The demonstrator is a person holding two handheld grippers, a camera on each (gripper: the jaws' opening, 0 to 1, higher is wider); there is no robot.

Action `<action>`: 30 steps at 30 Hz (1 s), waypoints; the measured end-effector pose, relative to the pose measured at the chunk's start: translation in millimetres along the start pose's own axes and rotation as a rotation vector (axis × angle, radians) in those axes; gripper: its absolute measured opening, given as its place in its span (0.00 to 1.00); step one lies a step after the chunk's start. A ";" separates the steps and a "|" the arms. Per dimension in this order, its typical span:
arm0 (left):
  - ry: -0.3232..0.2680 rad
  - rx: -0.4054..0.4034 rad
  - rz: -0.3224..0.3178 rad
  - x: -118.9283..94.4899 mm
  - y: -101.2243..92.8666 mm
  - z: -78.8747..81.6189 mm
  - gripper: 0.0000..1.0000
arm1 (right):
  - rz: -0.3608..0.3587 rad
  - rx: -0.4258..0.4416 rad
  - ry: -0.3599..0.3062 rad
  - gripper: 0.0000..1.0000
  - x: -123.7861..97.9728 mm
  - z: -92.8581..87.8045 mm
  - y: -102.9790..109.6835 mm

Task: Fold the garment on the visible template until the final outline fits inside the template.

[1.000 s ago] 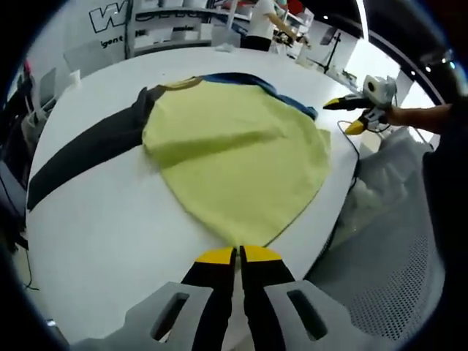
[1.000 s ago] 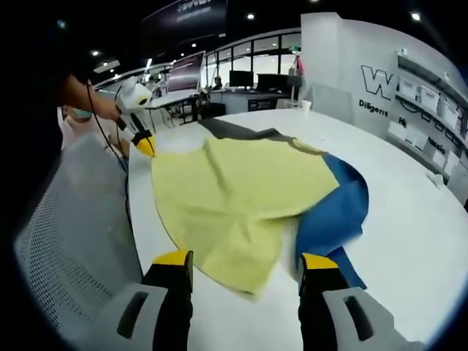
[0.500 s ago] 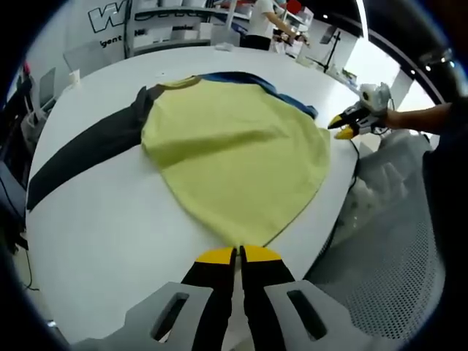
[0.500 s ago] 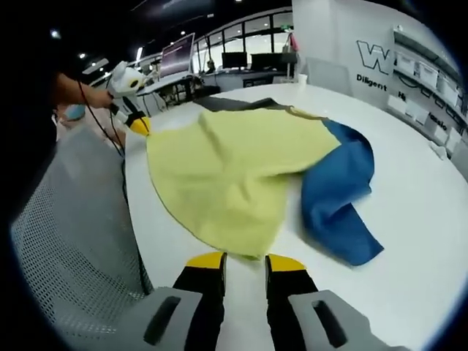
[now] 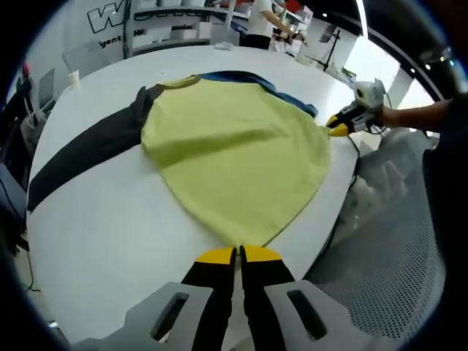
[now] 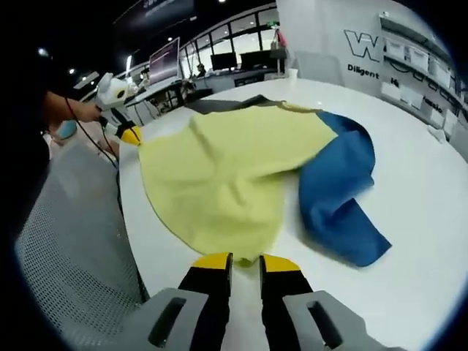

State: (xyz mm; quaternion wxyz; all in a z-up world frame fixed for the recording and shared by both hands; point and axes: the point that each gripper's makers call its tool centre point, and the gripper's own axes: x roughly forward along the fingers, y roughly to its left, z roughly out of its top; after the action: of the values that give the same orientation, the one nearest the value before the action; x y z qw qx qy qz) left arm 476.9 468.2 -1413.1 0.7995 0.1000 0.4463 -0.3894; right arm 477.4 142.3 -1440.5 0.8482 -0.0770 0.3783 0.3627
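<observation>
The yellow garment (image 5: 234,157) lies spread flat on the white bench (image 5: 110,219), its near edge reaching the bench rim by the mesh chair (image 5: 395,285). A blue part (image 6: 344,190) of it sticks out from under the yellow on one side, and a dark grey strip (image 5: 84,150) lies on the bench, running out from under the far side. In the left gripper view the left tool (image 5: 239,254) has its jaws pressed together on the garment's near hem. In the right gripper view the right tool (image 6: 245,261) has its jaws nearly together at another hem corner; whether cloth is pinched there I cannot tell. The right tool also shows at the far corner of the garment in the left gripper view
</observation>
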 end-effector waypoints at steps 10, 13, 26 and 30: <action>-0.003 -0.009 0.005 -2.8 1.6 0.6 0.06 | 0.013 0.017 0.011 0.00 -12.0 -1.2 6.2; -0.004 -0.018 0.004 -4.8 2.1 0.4 0.06 | 0.019 0.016 0.013 0.00 -16.8 -3.2 9.9; 0.053 0.003 -0.020 -1.9 -7.5 -14.6 0.06 | 0.025 -0.055 0.079 0.00 -25.8 -21.0 20.3; 0.095 0.018 -0.027 1.0 -10.7 -25.3 0.06 | 0.035 -0.103 0.123 0.00 -24.6 -31.1 24.2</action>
State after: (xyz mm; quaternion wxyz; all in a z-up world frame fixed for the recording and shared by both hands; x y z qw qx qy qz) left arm 453.5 473.2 -1426.6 0.7711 0.1196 0.4817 -0.3988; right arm 431.9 133.6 -1441.6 0.8119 -0.1360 0.4118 0.3909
